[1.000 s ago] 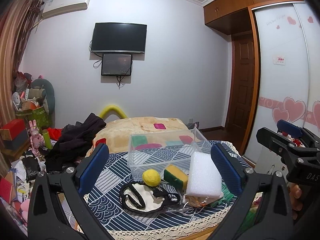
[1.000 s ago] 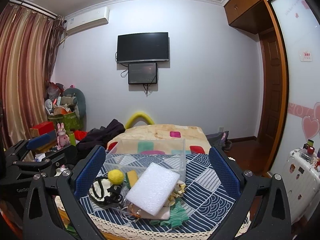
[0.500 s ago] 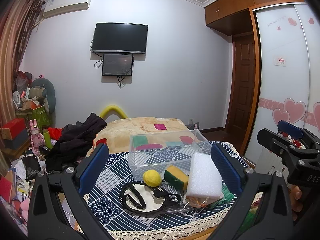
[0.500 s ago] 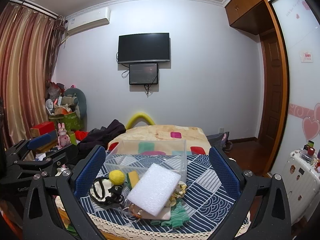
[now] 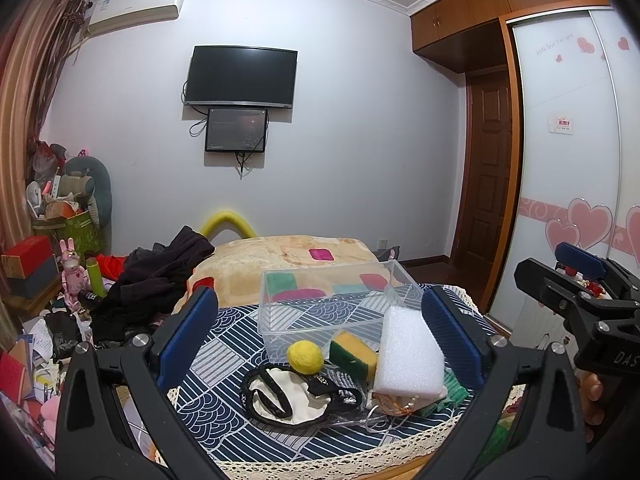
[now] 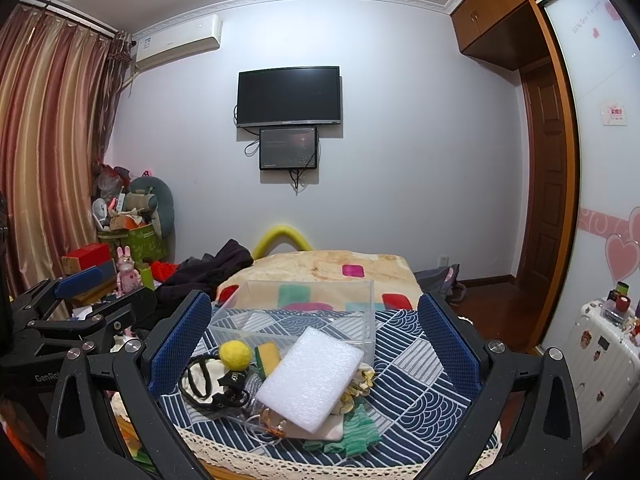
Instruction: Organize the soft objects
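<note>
Left gripper [image 5: 320,336] and right gripper [image 6: 316,340] both stand wide, holding nothing. White foam block [image 6: 310,376], yellow ball [image 6: 235,355] and sponge [image 6: 267,356] lie on the bench [image 6: 420,364], just before the clear box [image 6: 304,312].

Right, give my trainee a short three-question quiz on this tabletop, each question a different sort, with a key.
1. True or false: the clear plastic box already holds the yellow ball.
2. Multiple choice: the white foam block lies A) inside the box, B) on the pile of soft items in front of the box, C) between the left gripper's fingers.
3. Fill in: both the left gripper and the right gripper are ____ and hold nothing.

Key: 1 false, the ball lies on the patterned cloth outside the box; 2 B; 3 open.
</note>
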